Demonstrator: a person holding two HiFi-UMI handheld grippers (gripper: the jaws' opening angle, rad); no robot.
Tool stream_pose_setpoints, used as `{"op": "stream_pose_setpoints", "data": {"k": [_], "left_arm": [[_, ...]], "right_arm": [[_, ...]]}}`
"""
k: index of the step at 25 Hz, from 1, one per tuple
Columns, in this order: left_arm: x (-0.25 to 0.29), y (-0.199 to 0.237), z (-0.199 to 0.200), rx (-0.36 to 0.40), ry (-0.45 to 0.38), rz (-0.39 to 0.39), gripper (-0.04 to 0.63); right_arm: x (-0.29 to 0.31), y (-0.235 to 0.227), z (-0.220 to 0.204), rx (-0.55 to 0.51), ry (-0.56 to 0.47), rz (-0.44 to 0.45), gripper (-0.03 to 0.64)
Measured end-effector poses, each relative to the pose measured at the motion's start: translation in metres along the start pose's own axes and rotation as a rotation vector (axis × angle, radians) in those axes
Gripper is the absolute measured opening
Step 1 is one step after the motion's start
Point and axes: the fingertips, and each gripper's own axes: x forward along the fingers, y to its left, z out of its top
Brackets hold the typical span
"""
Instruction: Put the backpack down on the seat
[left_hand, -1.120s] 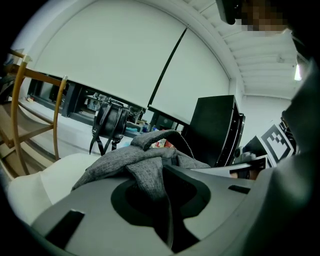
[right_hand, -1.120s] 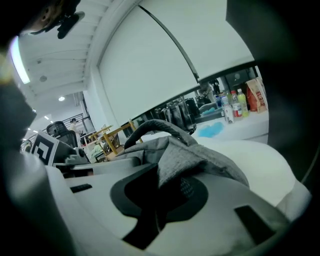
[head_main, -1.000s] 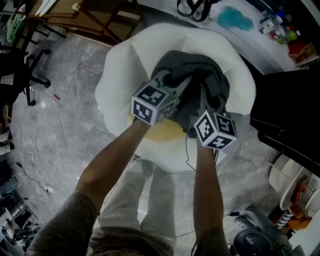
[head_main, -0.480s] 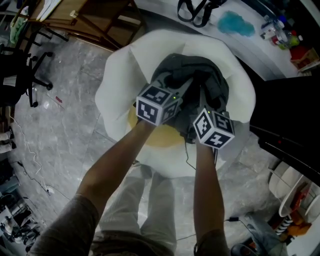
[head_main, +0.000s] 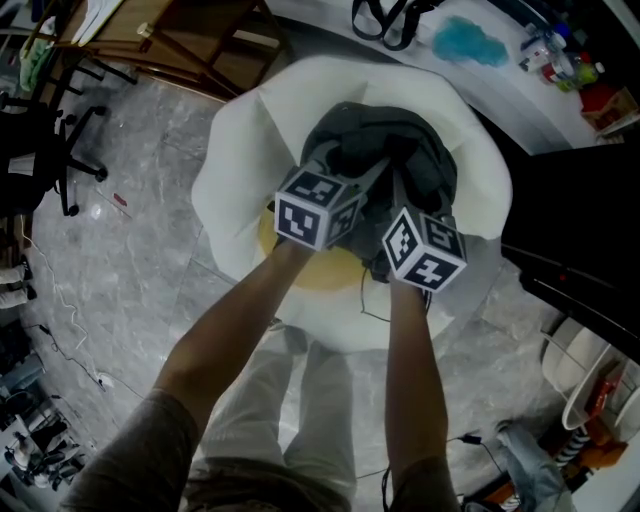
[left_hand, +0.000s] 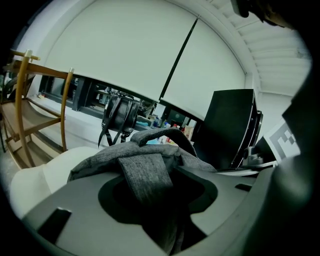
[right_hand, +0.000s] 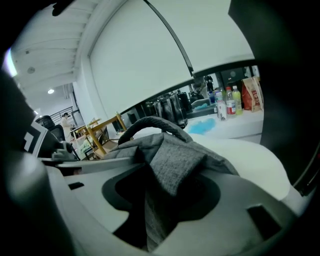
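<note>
Item: grey fabric backpack (head_main: 400, 150), lying in the white seat (head_main: 235, 160).
Handling: judged soft and slumping, fairly light; the woven cloth should grip well and is not fragile.
Hold: shoulder straps or top loop handle (right_hand: 150, 122).
Left claw (left_hand: 159, 197): jaws have just been opening and stand apart, with a strap (left_hand: 145, 170) loose between them.
Right claw (right_hand: 162, 200): likewise, jaws parted round the other strap (right_hand: 175, 160).
Obscured: the backpack's base and its contact with the seat, hidden behind the marker cubes and forearms; contents unknown.
</note>
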Motion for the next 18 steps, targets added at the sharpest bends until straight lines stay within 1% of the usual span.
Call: {"op": "stream_pose_setpoints", "data": {"k": [2,4,6,8,10,18], "left_arm": [[0.000,-0.001,-0.002,-0.011,0.006,-0.007,0.219],[-0.002,-0.003,-0.005,-0.022,0.017,-0.022,0.295],[-0.004,-0.002,-0.012,-0.029,0.035,-0.024,0.306],[-0.006,0.001,-0.020,-0.054,0.052,-0.013,0.312],[-0.008,0.003,-0.021,-0.070,0.048,-0.001,0.316],[-0.025,0.007,-0.019,-0.041,0.040,0.052,0.319]], "right_arm": [[-0.003,-0.004,-0.001,0.011,-0.003,-0.011,0.190],[-0.007,-0.009,0.000,0.027,-0.010,-0.018,0.195],[-0.009,-0.010,-0.001,0.045,-0.014,-0.024,0.201],[-0.010,-0.010,-0.001,0.057,-0.013,-0.031,0.223],[-0.010,-0.010,-0.001,0.057,-0.014,-0.038,0.236],[-0.026,-0.007,0.002,0.042,-0.034,-0.074,0.236]]}}
